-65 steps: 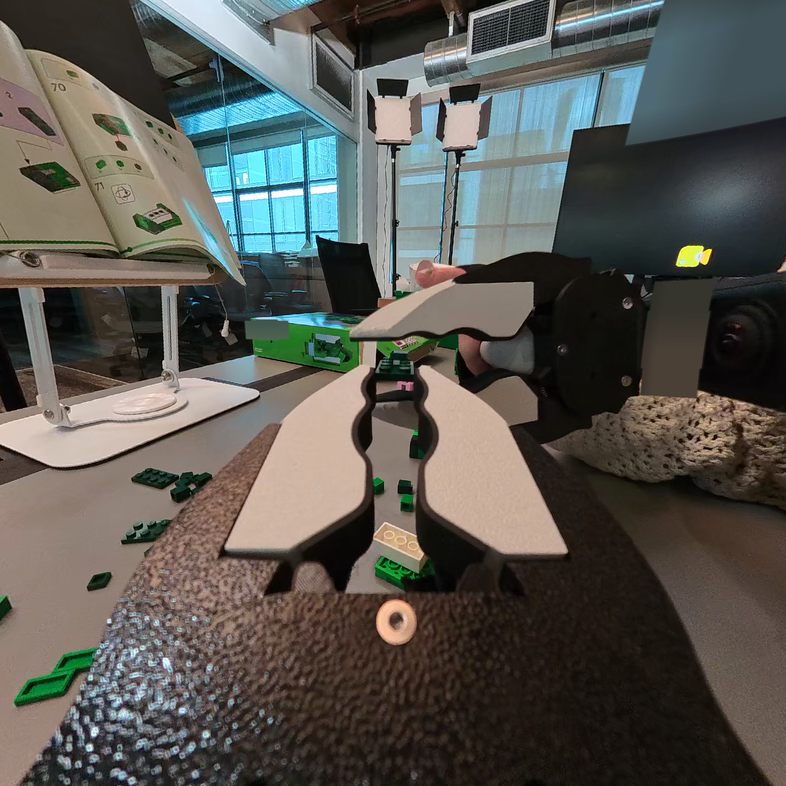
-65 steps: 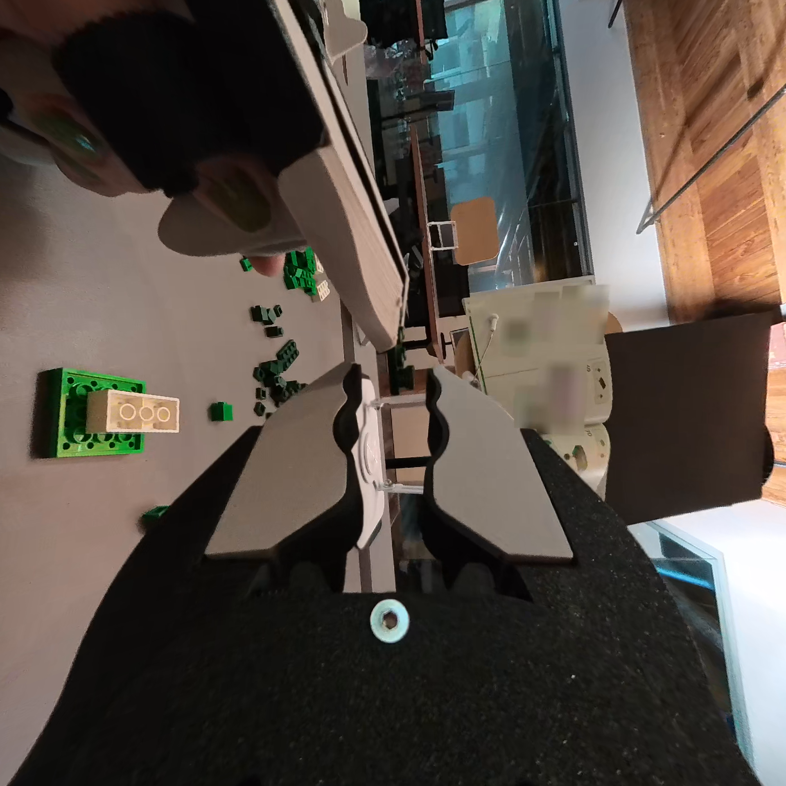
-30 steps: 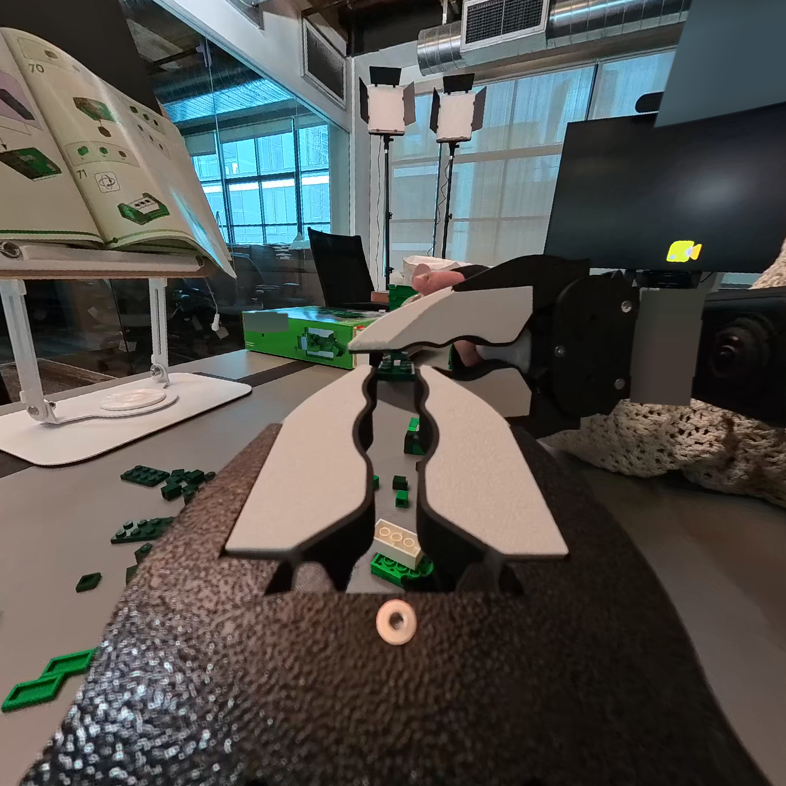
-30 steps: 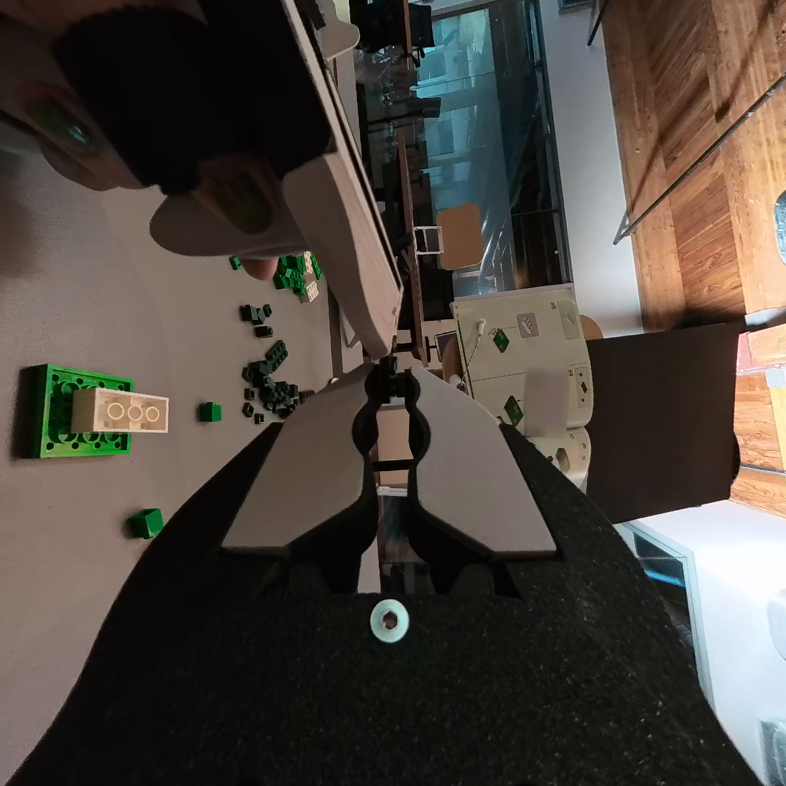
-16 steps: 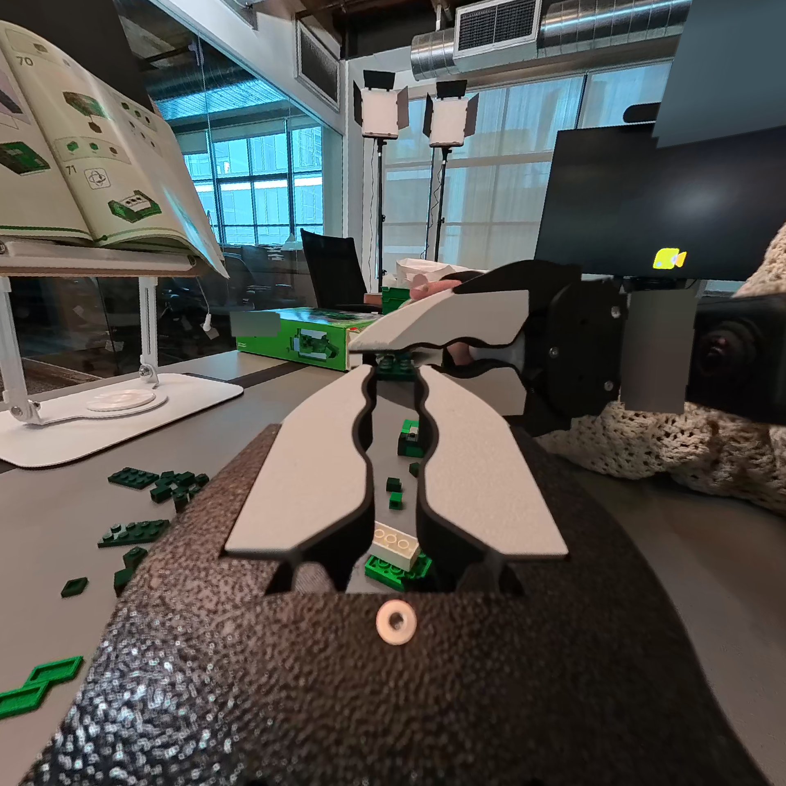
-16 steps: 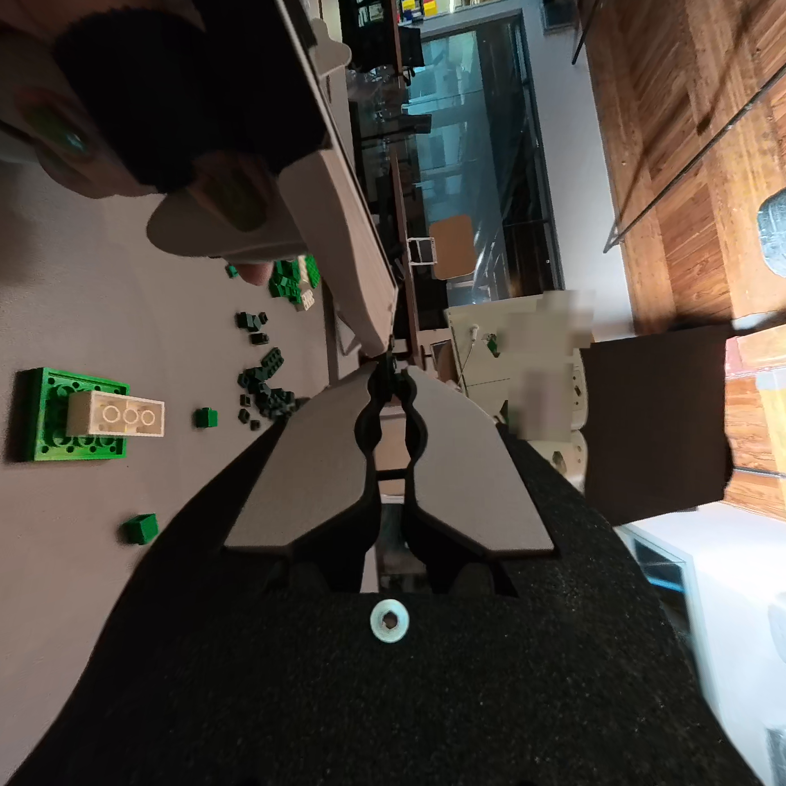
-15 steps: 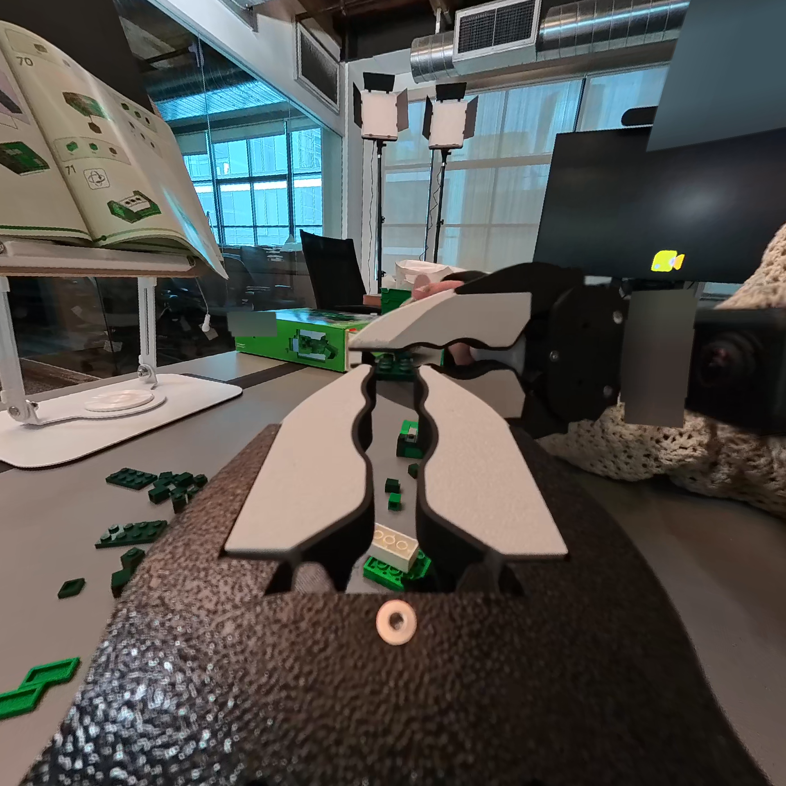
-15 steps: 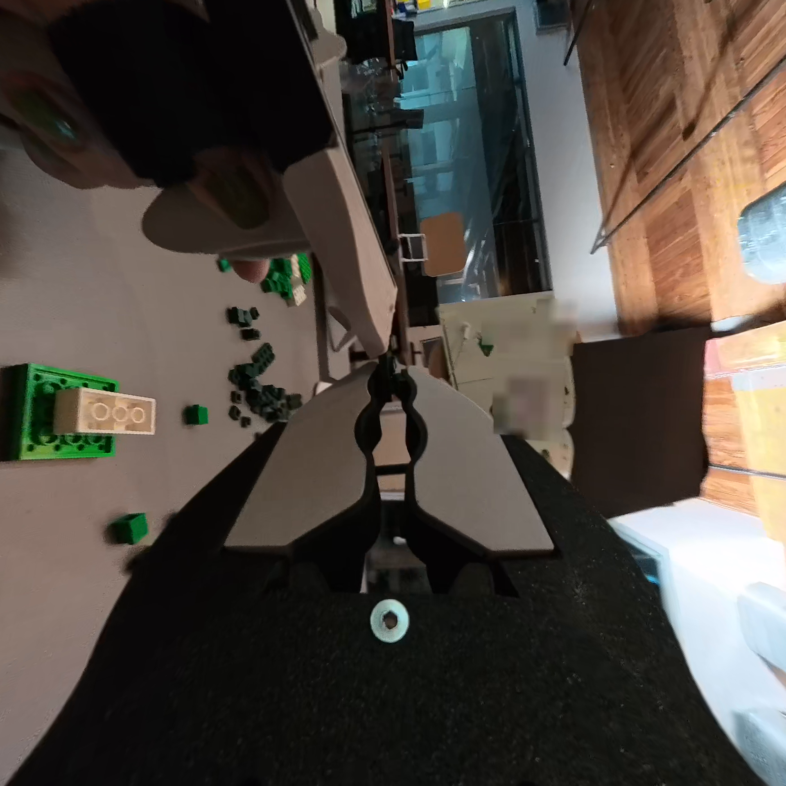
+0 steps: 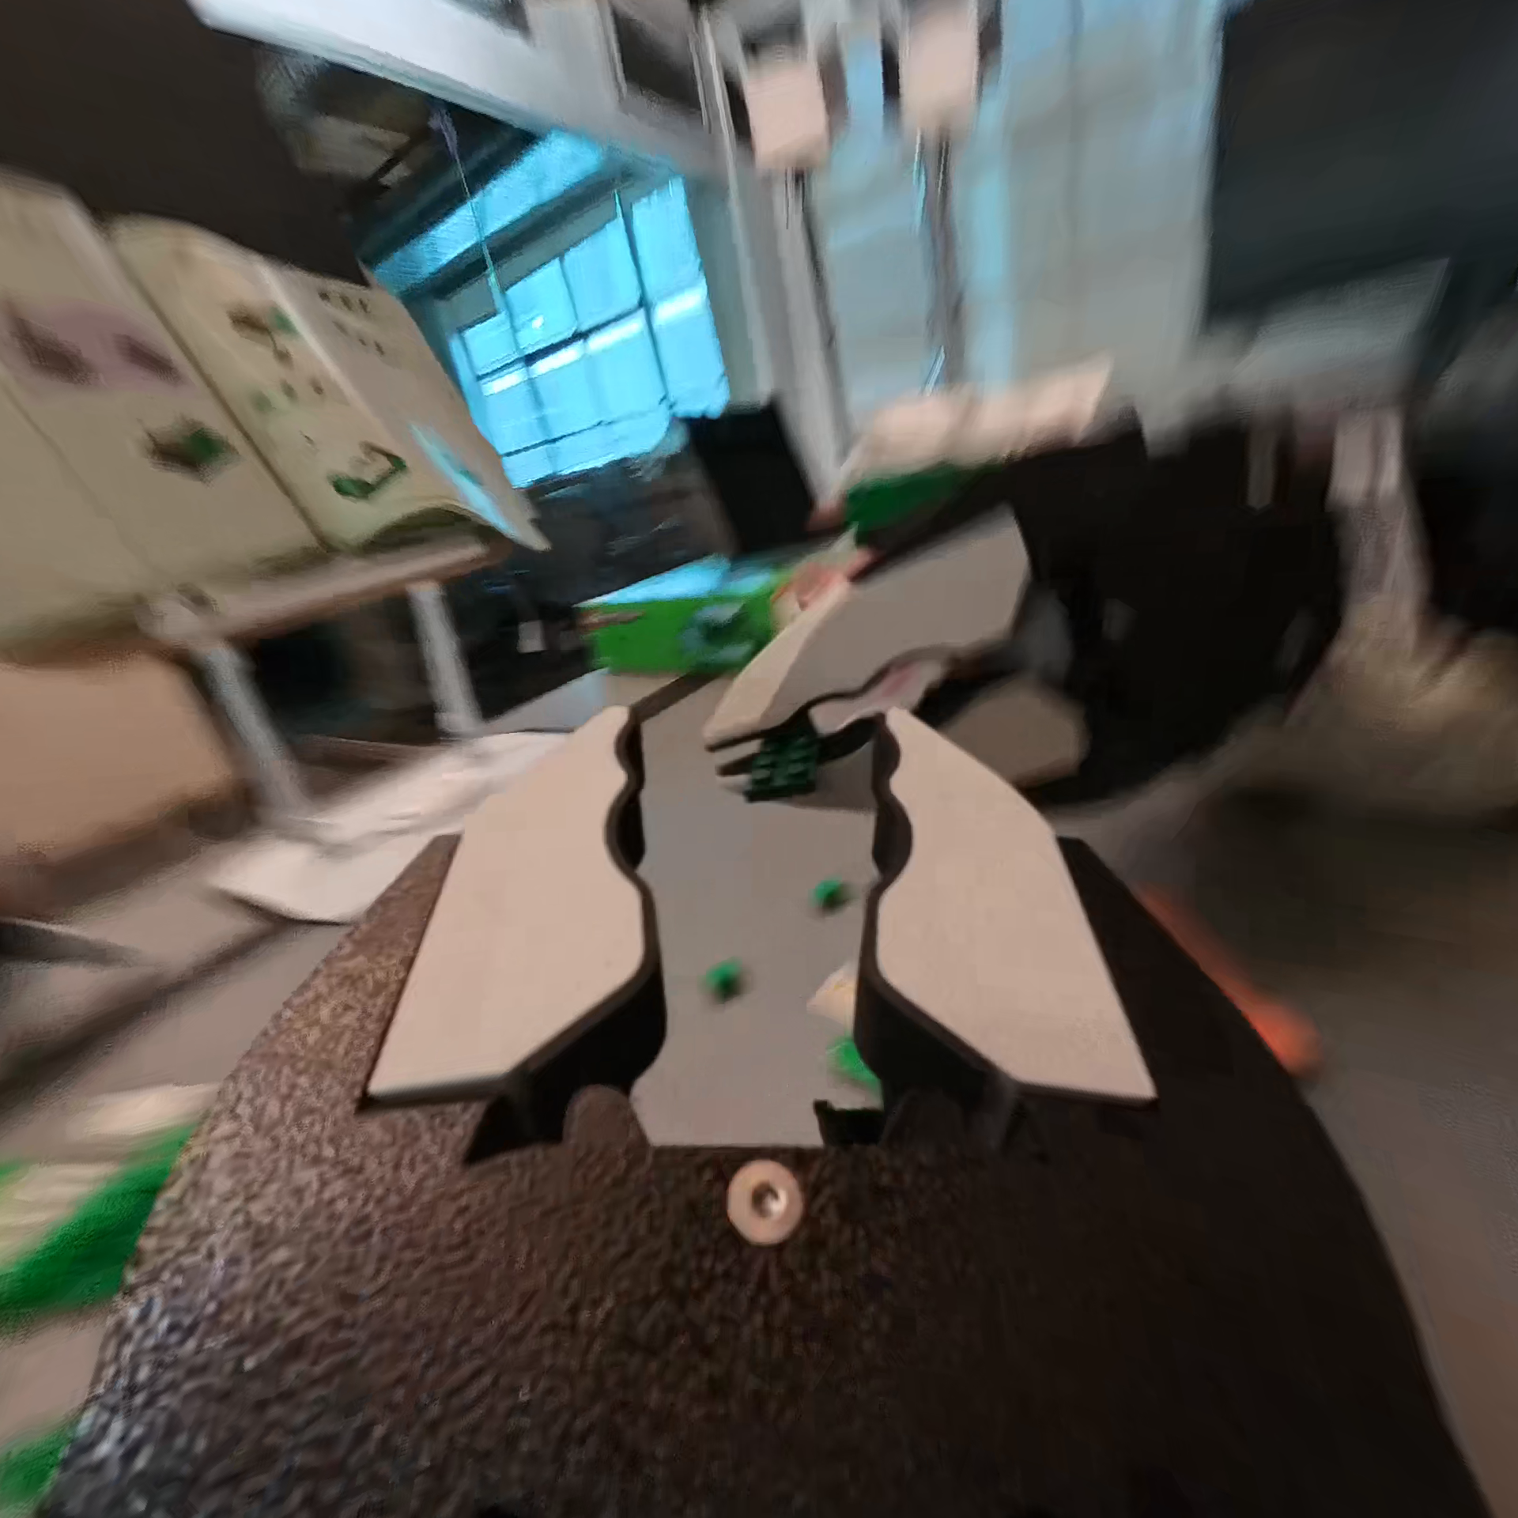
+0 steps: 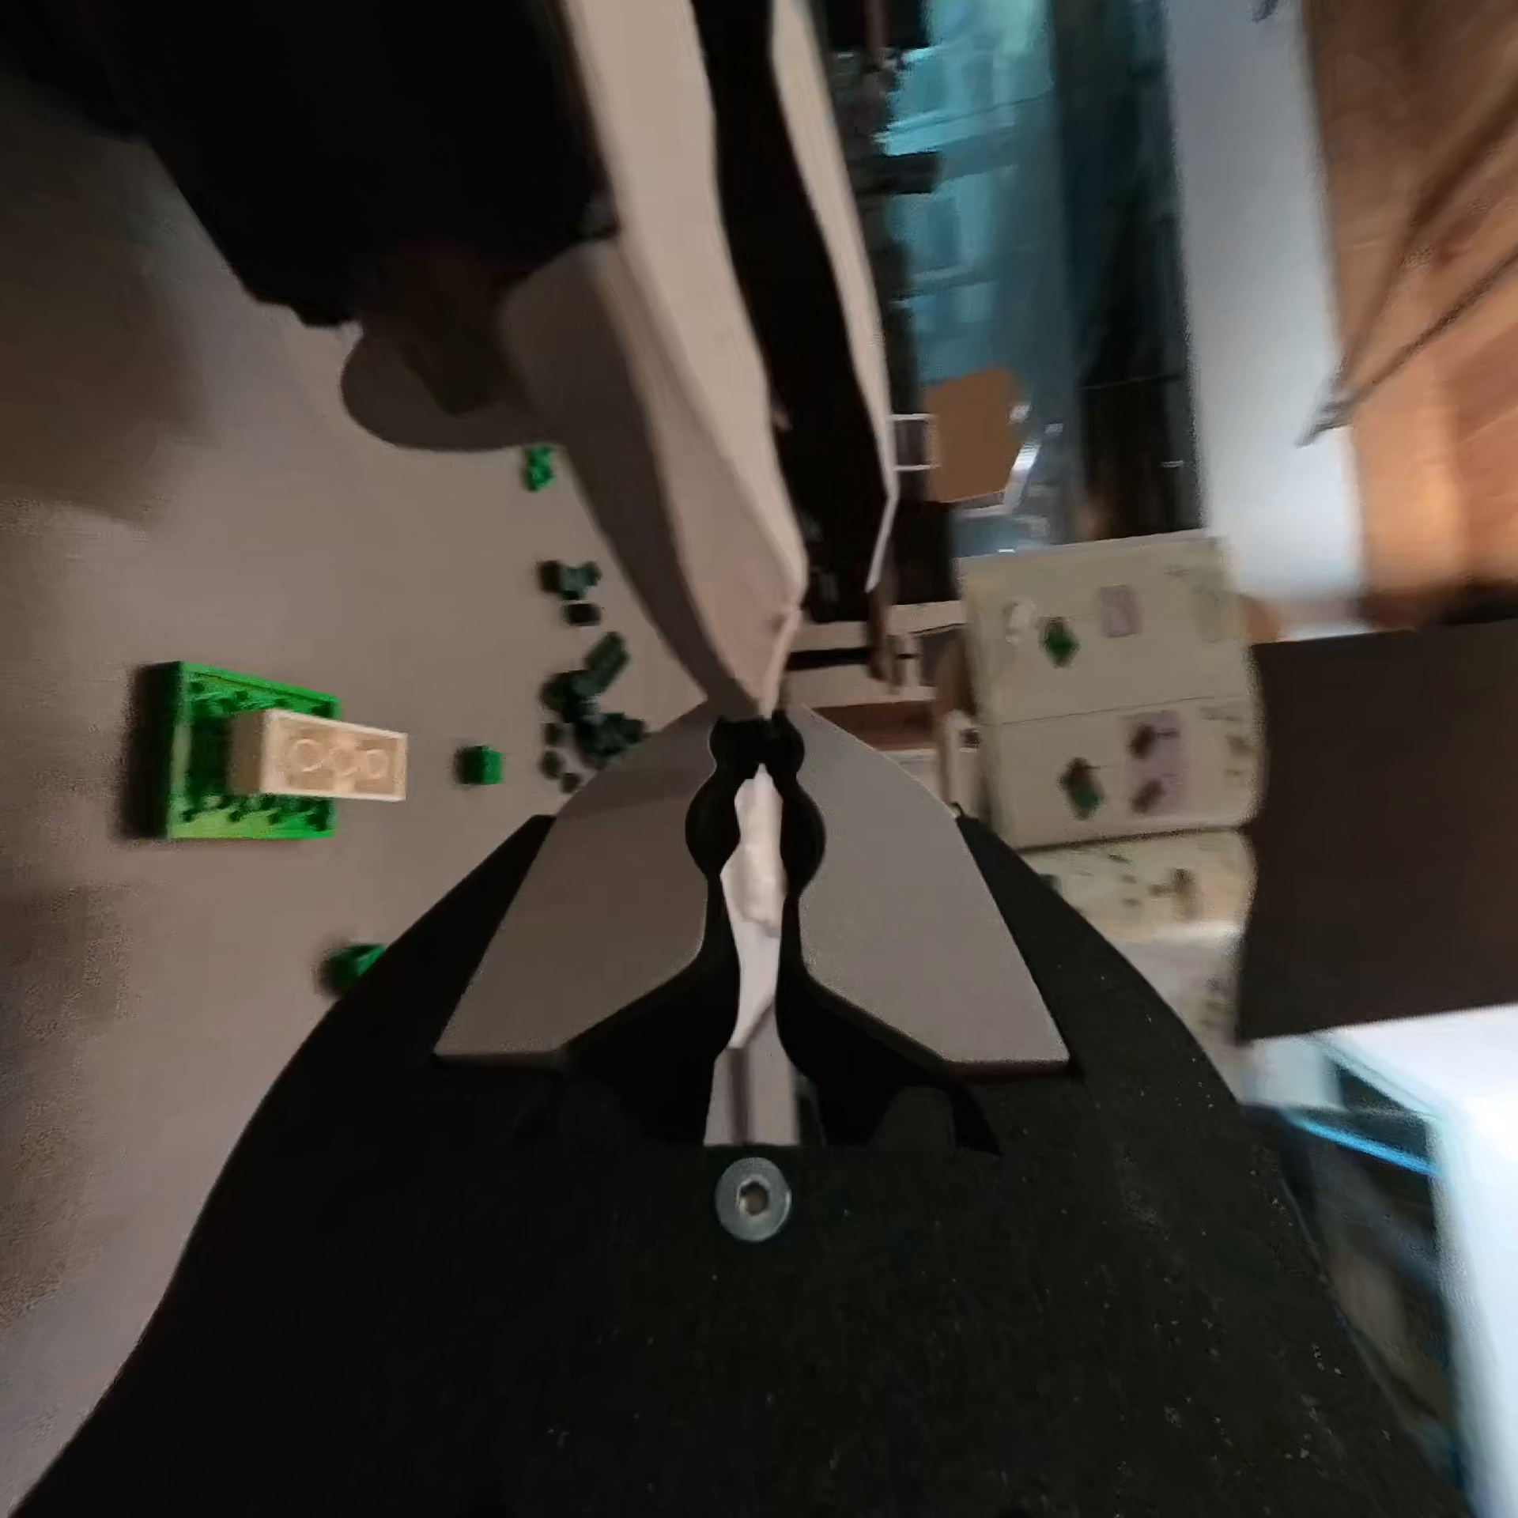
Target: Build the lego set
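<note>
A grey table [image 9: 739, 854] fills the foreground, heavily blurred. Behind it, large windows [image 9: 575, 361] glow blue-white with daylight, and two lamp panels [image 9: 788, 115] stand on thin poles before them. A dark chair [image 9: 739, 468] sits by the glass. In the right wrist view, a wooden ceiling [image 10: 1429, 246] shows beside a white wall [image 10: 1257, 271].

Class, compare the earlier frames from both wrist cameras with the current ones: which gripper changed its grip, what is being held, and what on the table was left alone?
The left gripper opened wide, letting go of the dark green piece and swinging away fast, blurring its view. The right gripper, open at first, closed on that piece and now holds it alone. The bright green plate with its cream brick stayed put on the table.
</note>
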`<state>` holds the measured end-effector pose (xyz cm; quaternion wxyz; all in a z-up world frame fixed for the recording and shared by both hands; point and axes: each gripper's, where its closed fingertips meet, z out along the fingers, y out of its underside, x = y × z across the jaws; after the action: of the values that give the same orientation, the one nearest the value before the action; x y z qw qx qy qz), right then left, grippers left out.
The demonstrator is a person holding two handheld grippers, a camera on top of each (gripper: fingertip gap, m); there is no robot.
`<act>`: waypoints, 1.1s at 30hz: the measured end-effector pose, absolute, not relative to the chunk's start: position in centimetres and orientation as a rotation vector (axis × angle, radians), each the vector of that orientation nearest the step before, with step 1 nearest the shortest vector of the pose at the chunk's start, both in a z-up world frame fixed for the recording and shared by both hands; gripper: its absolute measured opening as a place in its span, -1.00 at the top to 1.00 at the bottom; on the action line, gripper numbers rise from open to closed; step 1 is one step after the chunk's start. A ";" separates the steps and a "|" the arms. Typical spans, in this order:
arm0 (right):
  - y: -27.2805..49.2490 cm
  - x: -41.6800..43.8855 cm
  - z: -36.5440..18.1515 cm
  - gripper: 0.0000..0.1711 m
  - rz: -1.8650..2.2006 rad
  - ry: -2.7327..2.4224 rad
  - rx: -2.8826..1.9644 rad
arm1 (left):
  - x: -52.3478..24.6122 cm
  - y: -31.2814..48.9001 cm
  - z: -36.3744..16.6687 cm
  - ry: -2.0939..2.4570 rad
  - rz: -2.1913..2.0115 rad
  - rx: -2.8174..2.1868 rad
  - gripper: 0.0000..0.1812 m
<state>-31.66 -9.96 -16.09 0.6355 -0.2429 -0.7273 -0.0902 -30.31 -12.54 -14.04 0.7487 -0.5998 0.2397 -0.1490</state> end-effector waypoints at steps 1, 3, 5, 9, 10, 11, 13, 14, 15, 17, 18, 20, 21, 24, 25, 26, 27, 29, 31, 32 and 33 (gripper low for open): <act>-10.0 -31.6 -17.0 0.94 -0.150 -1.739 -0.589 | -30.4 -12.5 -14.5 0.608 -0.185 -1.320 0.41; -10.2 -31.4 -18.0 0.94 -0.014 -1.819 -0.672 | -30.1 -12.7 -15.5 0.791 0.056 -1.297 0.48; -10.6 -31.1 -18.7 0.94 0.111 -1.897 -0.734 | -29.3 -12.9 -16.8 0.938 0.191 -1.280 0.58; -10.5 -30.3 -19.6 0.94 0.135 -1.993 -0.753 | -28.5 -12.8 -18.0 1.021 0.260 -1.288 0.81; -10.8 -30.2 -19.8 0.94 0.144 -2.013 -0.752 | -28.7 -12.7 -17.8 1.012 0.268 -1.286 0.92; -10.8 -30.3 -19.9 0.94 0.139 -2.016 -0.752 | -28.8 -12.8 -17.8 1.011 0.265 -1.287 0.93; -10.8 -30.2 -20.2 0.94 0.119 -2.037 -0.754 | -28.7 -12.8 -18.1 1.024 0.250 -1.299 0.93; -10.7 -30.2 -20.2 0.94 0.107 -2.035 -0.751 | -28.7 -12.8 -18.2 1.027 0.255 -1.302 0.94; -10.6 -30.2 -20.3 0.94 0.089 -2.034 -0.749 | -28.7 -12.7 -18.2 1.028 0.264 -1.306 0.94; -10.3 -30.2 -20.2 0.94 0.016 -2.019 -0.745 | -28.8 -12.6 -18.3 1.019 0.252 -1.337 0.94; -10.2 -30.3 -20.1 0.94 -0.034 -2.006 -0.733 | -28.9 -12.5 -18.3 1.006 0.227 -1.355 0.94; -9.8 -30.5 -19.8 0.94 -0.121 -1.965 -0.721 | -29.1 -12.5 -18.2 0.969 0.170 -1.389 0.94; -9.7 -30.6 -19.6 0.94 -0.147 -1.946 -0.720 | -29.2 -12.4 -18.1 0.950 0.152 -1.400 0.94; -9.5 -31.0 -19.3 0.94 -0.188 -1.881 -0.729 | -29.4 -12.3 -17.8 0.909 0.115 -1.419 0.93; -9.4 -31.0 -19.2 0.94 -0.196 -1.863 -0.732 | -29.4 -12.3 -17.8 0.891 0.090 -1.429 0.93; -9.4 -31.1 -19.0 0.94 -0.200 -1.844 -0.731 | -29.5 -12.3 -17.7 0.874 0.065 -1.437 0.93; -9.3 -31.2 -18.9 0.94 -0.204 -1.828 -0.729 | -29.6 -12.3 -17.6 0.860 0.043 -1.440 0.93; -9.3 -31.3 -18.6 0.94 -0.213 -1.801 -0.723 | -29.7 -12.3 -17.4 0.839 0.022 -1.443 0.94; -9.2 -31.4 -18.6 0.94 -0.217 -1.784 -0.716 | -29.8 -12.2 -17.4 0.835 0.022 -1.448 0.93; -9.2 -31.4 -18.7 0.94 -0.215 -1.783 -0.712 | -29.8 -12.2 -17.5 0.838 0.029 -1.450 0.94; -9.3 -31.4 -18.9 0.94 -0.206 -1.791 -0.708 | -29.8 -12.2 -17.5 0.846 0.041 -1.452 0.93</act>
<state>-31.45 -9.28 -18.85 0.5664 -0.3013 -0.7621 -0.0874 -29.85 -12.19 -17.54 0.6672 -0.6435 0.3747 0.0181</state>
